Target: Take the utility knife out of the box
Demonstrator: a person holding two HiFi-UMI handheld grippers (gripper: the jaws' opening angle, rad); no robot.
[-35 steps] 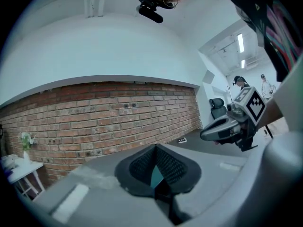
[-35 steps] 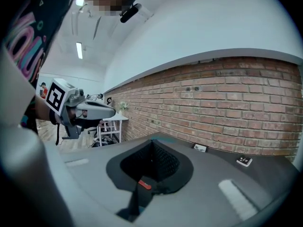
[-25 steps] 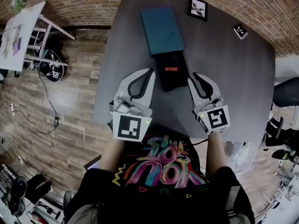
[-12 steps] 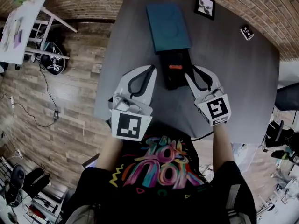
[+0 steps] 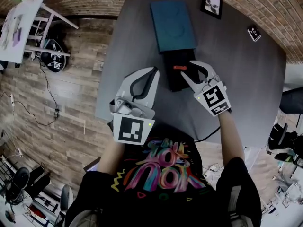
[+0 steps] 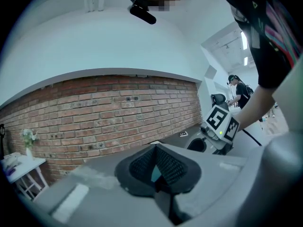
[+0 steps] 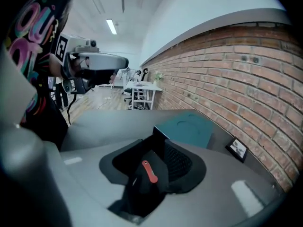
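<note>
A teal box sleeve lies on the dark table, with its black tray slid out toward me. In the tray lies the black utility knife with a red slider. My right gripper hangs over the tray, tilted down. Its jaws are opening, and the knife lies between them with the pads apart from it. My left gripper rests left of the tray, fingertips together and holding nothing. The teal sleeve shows through a slit behind its pads.
A small framed picture and a square marker tag lie at the table's far right. The table's edge runs close by my left gripper. A white side table stands on the wooden floor at far left.
My right gripper has moved forward and inward from beside the tray to over it, rolling as it went, and its jaws have spread wider. My left gripper has stayed put.
</note>
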